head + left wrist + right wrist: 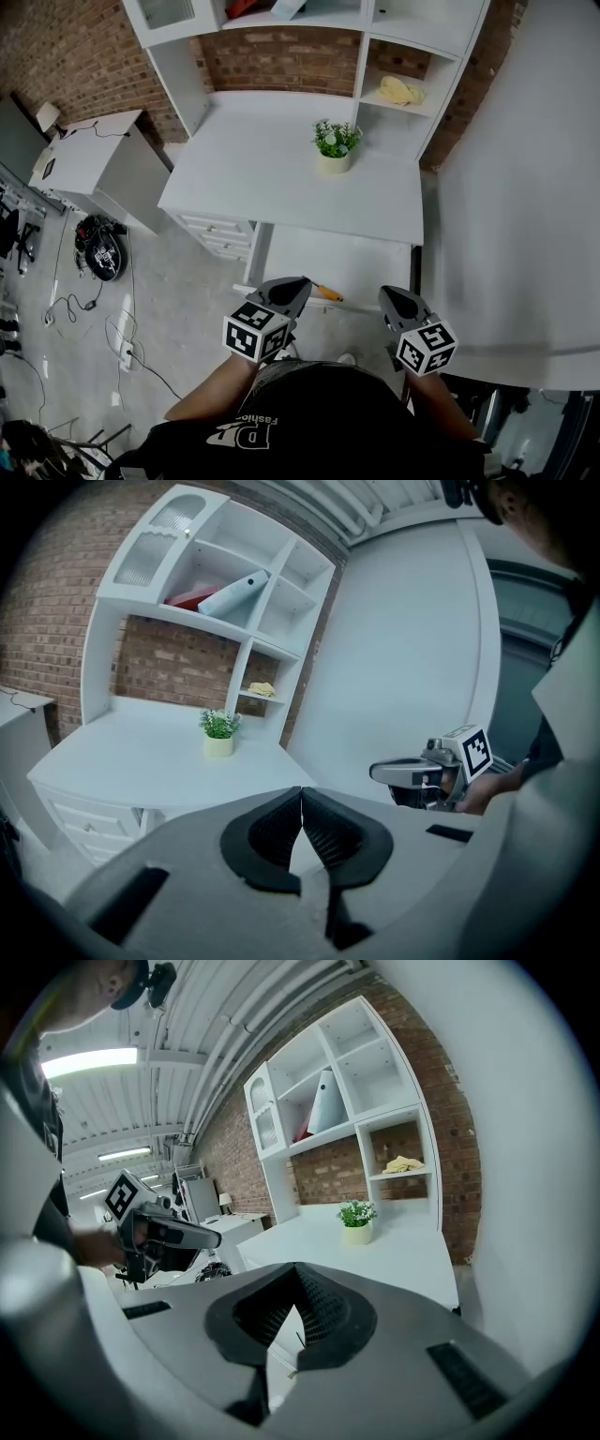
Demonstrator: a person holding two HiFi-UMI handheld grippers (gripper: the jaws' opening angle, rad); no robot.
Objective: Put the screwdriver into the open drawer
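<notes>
An orange-handled screwdriver point(328, 293) lies at the near edge of the open white drawer point(349, 255), which is pulled out under the white desk point(272, 169). Part of the tool is hidden behind my left gripper point(296, 286). That gripper hangs just left of the screwdriver, shut and empty; the left gripper view shows its tips point(301, 794) meeting. My right gripper point(390, 296) hovers over the drawer's near right corner, likewise shut with nothing in it point(298, 1269). Each gripper view shows the other gripper off to the side point(427, 772) point(164, 1232).
A small potted plant point(335, 145) stands on the desk. A yellow cloth point(400, 91) lies on a hutch shelf. Closed drawers point(220, 234) sit at the desk's left. A white side table point(89, 155) and floor cables point(98, 248) are left; a white wall panel point(525, 187) is right.
</notes>
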